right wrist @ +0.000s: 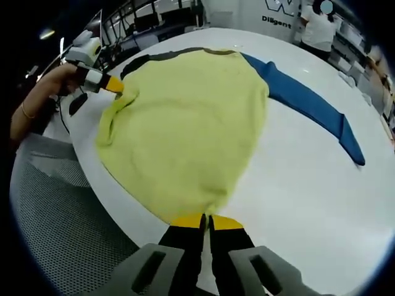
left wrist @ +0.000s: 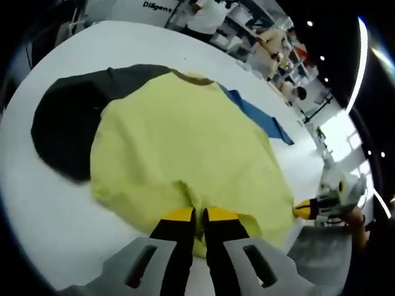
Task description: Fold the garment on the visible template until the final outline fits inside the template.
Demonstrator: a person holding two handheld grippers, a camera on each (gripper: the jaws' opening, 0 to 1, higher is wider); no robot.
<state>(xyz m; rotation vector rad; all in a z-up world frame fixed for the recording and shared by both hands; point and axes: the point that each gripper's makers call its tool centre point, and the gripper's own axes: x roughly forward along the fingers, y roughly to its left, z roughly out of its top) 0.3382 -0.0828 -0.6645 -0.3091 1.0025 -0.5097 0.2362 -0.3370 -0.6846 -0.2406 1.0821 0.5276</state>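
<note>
The shirt [left wrist: 185, 154] is yellow and lies flat on the white table [left wrist: 55, 203], near the table's edge. It has a dark sleeve [left wrist: 68, 117] on one side and a blue sleeve [left wrist: 259, 117] on the other. The dark sleeve is spread out on the table. The blue sleeve [right wrist: 315, 105] stretches away from the yellow part across the table. In the left gripper view, the left gripper [left wrist: 199, 217] has its yellow tips pressed together on the hem of the shirt, pinching the cloth. The other gripper [left wrist: 308, 208] shows at the right, its yellow tip at the edge of the shirt. In the right gripper view, the right gripper [right wrist: 206, 221] is also pressed together, pinching a corner of the yellow hem. Far off at the top left, a hand [right wrist: 55, 86] holds the left gripper [right wrist: 114, 85] at the other corner of the hem. A person in a white top [right wrist: 318, 28] stands behind the table.
</note>
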